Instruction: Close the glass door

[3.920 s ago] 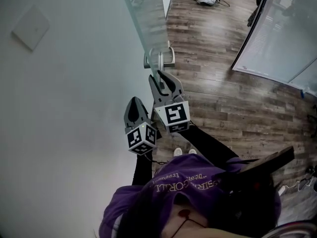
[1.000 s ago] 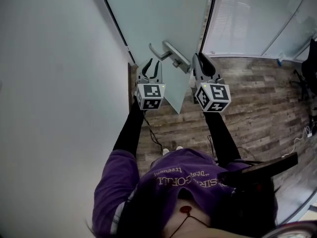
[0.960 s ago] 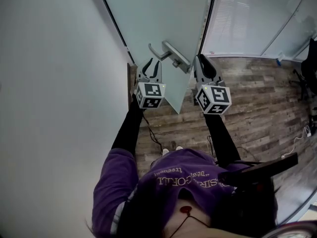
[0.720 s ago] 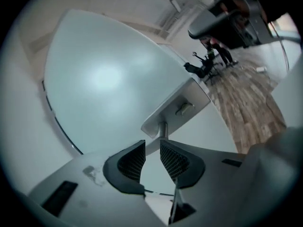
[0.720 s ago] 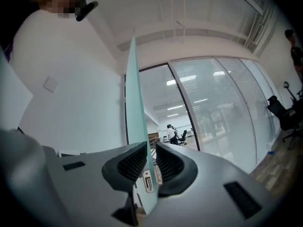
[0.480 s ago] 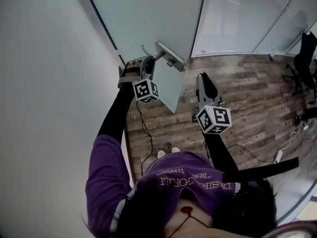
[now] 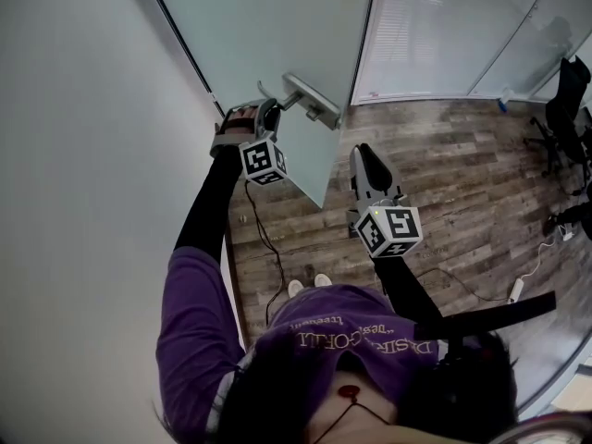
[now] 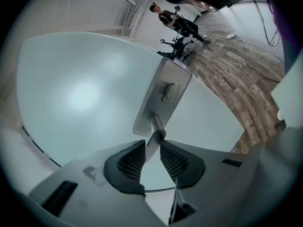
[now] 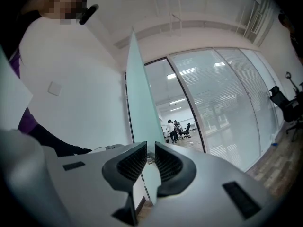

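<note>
The frosted glass door [image 7: 277, 26] fills the upper middle of the head view, with its metal handle [image 7: 310, 100] sticking out toward me. My left gripper [image 7: 268, 109] lies rolled on its side at the handle. In the left gripper view its jaws [image 8: 152, 143] are shut on the handle's lever [image 8: 155, 126], just below the handle plate [image 8: 163, 93]. My right gripper [image 7: 359, 153] hangs apart from the door, to the right of and below the handle. Its jaws [image 9: 150, 148] stand a little apart with nothing between them and point at the door [image 9: 139, 108].
A white wall [image 7: 83, 109] runs along the left. To the right of the door a glass partition with blinds [image 7: 435, 26] stands over wooden floor [image 7: 444, 174]. A cable [image 7: 264, 239] trails by the wall and an office chair [image 7: 564, 100] is at far right. People [image 9: 173, 129] stand far off.
My left gripper has rolled onto its side and moved up to the handle, taking hold of the lever. My right gripper has drawn back from the door's edge, lower in the head view.
</note>
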Demonstrator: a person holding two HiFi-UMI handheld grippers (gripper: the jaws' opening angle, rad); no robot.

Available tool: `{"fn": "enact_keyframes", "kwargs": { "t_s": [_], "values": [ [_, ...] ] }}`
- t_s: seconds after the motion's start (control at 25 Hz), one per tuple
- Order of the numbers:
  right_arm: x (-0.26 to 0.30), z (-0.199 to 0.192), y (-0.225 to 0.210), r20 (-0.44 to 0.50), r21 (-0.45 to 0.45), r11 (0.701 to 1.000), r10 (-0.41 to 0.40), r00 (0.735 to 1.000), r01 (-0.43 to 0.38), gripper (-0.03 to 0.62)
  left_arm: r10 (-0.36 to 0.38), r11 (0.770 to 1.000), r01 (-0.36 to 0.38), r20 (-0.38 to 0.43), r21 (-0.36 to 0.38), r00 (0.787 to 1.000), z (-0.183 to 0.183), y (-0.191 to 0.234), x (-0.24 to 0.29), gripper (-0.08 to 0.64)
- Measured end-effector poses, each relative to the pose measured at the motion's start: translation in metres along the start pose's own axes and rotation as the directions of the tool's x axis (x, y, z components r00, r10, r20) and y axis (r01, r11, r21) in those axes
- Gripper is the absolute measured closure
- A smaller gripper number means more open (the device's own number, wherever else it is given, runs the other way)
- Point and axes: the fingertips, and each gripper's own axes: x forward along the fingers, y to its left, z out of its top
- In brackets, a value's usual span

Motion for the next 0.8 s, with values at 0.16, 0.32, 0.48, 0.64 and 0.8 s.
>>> {"fn": "enact_keyframes", "kwargs": {
  "t_s": [0.16,0.32,0.48,0.64,0.8],
  "values": [
    [-0.001,-0.014,0.014,-0.033,0.008,0.998,0.063,0.997,-0.063,0.549,0.01,0.998,-0.011,0.01,0.058,1.0,0.004,-0.001,0.002,0.48],
    [0.001,-0.022,0.023,-0.058,0.011,0.995,0.097,0.994,-0.097,0.549,0.016,0.999,-0.017,0.029,0.031,0.999,0.012,0.003,0.005,0.477],
    [0.014,-0.023,0.032,-0.073,0.006,0.994,0.113,0.991,-0.112,0.549,-0.031,0.998,0.029,0.044,0.053,0.999,0.014,0.004,0.013,0.477],
    [0.036,-0.021,0.023,-0.08,0.012,0.997,0.077,0.994,-0.076,0.549,-0.138,0.986,0.136,0.013,0.099,0.99,0.009,-0.004,0.031,0.36],
    [0.051,-0.015,0.014,-0.089,-0.001,0.999,0.048,0.995,-0.048,0.549,-0.089,0.989,0.08,0.061,0.128,0.994,0.021,0.002,0.048,0.347]
  ]
}}
